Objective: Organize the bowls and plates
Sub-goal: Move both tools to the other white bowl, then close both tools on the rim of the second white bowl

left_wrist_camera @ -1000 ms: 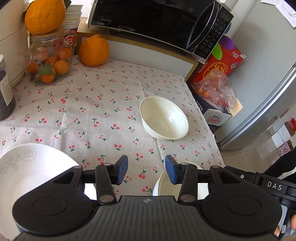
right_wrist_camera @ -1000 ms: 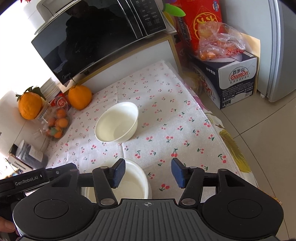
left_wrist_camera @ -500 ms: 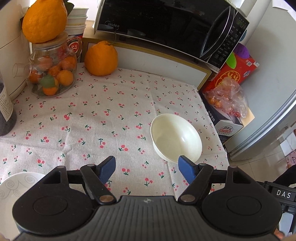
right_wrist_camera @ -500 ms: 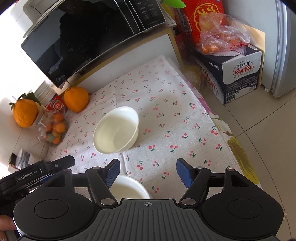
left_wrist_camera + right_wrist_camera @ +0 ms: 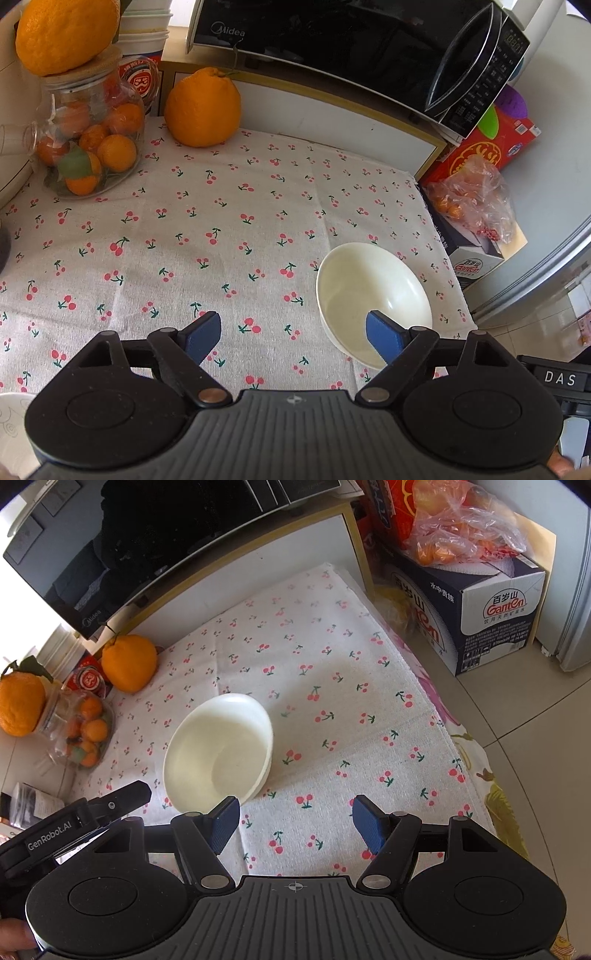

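Only the left view catches a swirl-patterned plate (image 5: 11,417) – cut off behind the left gripper (image 5: 293,336), jaws still opening, empty; right gripper (image 5: 295,825) spread, empty.

Each gripper is matte black plastic: a ribbed central plate stamped with a small crosshair mark, flanked by two round housings. From these run angled black link arms pinned with silver rivets, ending in blue textured pads. The left gripper (image 5: 293,334) shows in the right wrist view with white "GenRobot.AI" lettering; the right gripper (image 5: 295,825) carries a "DAS" label in the left wrist view.
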